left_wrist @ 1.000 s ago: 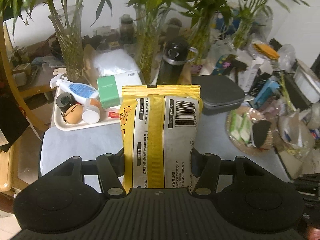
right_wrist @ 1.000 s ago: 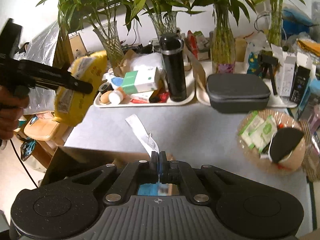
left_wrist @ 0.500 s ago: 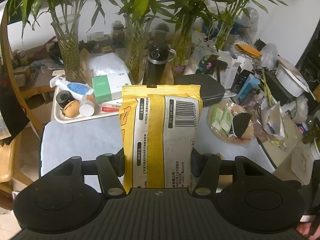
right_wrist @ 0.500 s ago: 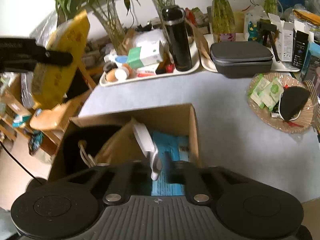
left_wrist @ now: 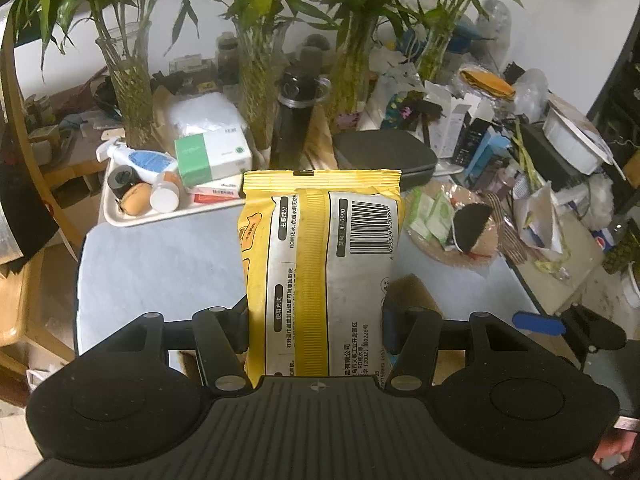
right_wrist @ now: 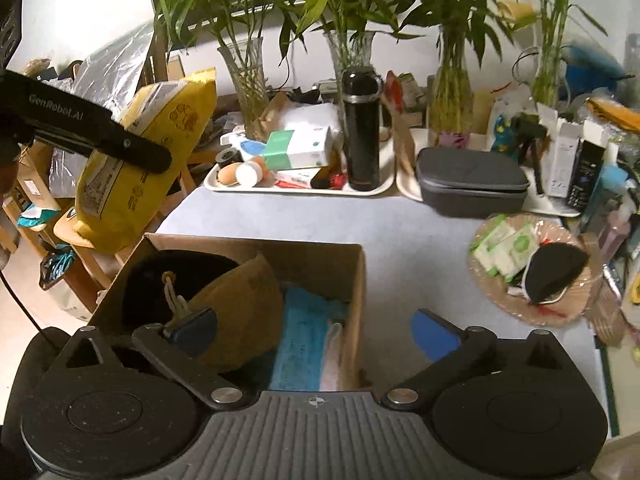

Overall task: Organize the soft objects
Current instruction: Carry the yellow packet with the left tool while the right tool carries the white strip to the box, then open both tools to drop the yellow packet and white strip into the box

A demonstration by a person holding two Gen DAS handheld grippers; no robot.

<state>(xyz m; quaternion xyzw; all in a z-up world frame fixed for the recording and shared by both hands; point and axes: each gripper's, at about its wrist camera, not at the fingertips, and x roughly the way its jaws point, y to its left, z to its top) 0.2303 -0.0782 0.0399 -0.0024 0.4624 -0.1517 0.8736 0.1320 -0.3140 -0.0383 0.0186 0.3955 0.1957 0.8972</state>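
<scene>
A yellow and white wipes pack stands upright between my left gripper's fingers, which are shut on its sides. In the right wrist view that pack hangs in the air left of the table, above and beyond the left corner of an open cardboard box. My right gripper hovers over the box with its jaws opening wide and nothing between them. Inside the box lie a blue pack, a white packet, a brown paper bag and a black soft item.
A white tray at the back holds a black bottle, a green box and small bottles. To its right are a grey zip case and a wicker basket of packets. Glass vases with bamboo line the rear.
My right gripper went from shut on a slim white packet to wide open, and the packet now lies in the box. My left gripper carried the yellow pack nearer to the box.
</scene>
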